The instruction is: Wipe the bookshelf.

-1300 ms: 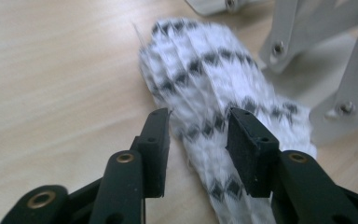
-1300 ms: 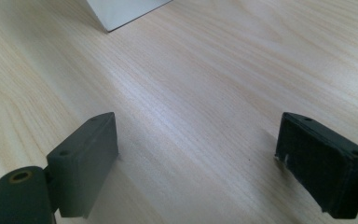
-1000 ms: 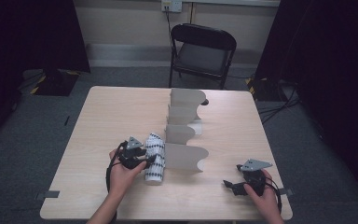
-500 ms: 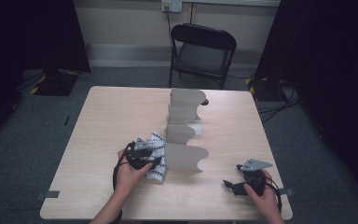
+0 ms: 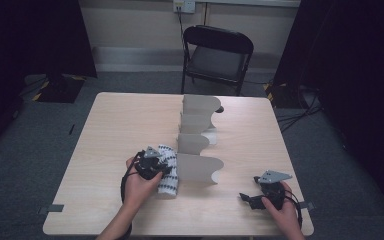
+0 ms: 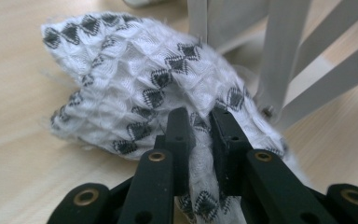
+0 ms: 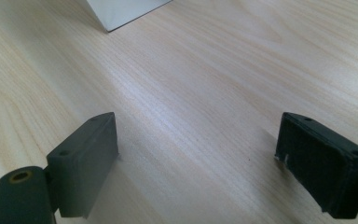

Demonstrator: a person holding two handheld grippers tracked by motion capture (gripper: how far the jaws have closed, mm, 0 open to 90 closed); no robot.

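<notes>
Closing within the last moment, the left gripper (image 6: 200, 135) jaws are now pinching a fold of the patterned cloth (image 6: 140, 88), which is lying on the counter (image 5: 110, 130) just beside the grey divider rack (image 5: 199, 167). That is likely readying a lift. The right gripper (image 7: 196, 158) is resting with jaws spread, empty.

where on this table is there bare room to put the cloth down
Bare table lies left of the white divider rack, and right of it up to the right hand-held gripper. It is crowded at the rack's near end, where the left hand-held gripper pinches the patterned cloth.
</notes>
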